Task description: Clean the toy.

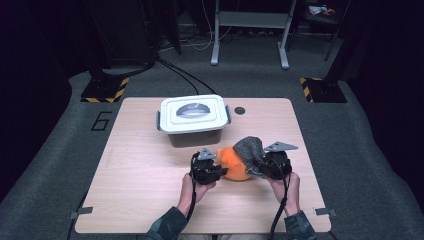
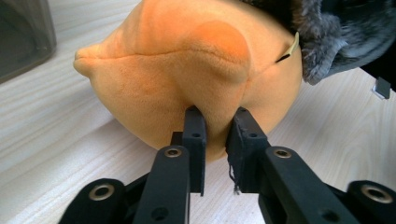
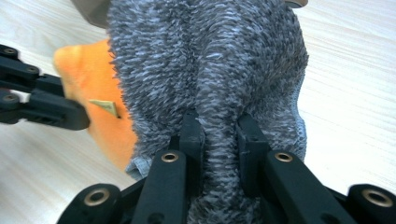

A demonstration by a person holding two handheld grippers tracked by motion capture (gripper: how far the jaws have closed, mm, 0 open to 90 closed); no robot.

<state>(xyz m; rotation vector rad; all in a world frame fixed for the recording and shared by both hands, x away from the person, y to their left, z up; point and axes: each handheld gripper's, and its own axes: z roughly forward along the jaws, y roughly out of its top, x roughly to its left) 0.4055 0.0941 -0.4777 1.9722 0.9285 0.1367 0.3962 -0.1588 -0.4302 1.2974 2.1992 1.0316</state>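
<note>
At the table's near edge, the left gripper [image 2: 215, 122] pinches a fold of the orange plush toy [image 2: 187, 70] — jaws nearly closed. The right gripper [image 3: 219, 128] clamps the grey fuzzy cloth [image 3: 210, 56] draped over the toy, in front of a lidded white container [image 1: 194, 116].

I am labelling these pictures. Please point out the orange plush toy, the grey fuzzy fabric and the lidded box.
orange plush toy [image 2: 187, 74], left gripper view, its side.
grey fuzzy fabric [image 3: 210, 60], right gripper view, its middle.
lidded box [image 1: 194, 113], high view, its lid.

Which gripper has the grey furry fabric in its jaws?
The right gripper, pinching a fold of the grey furry fabric; the left gripper pinches the orange plush.
</note>
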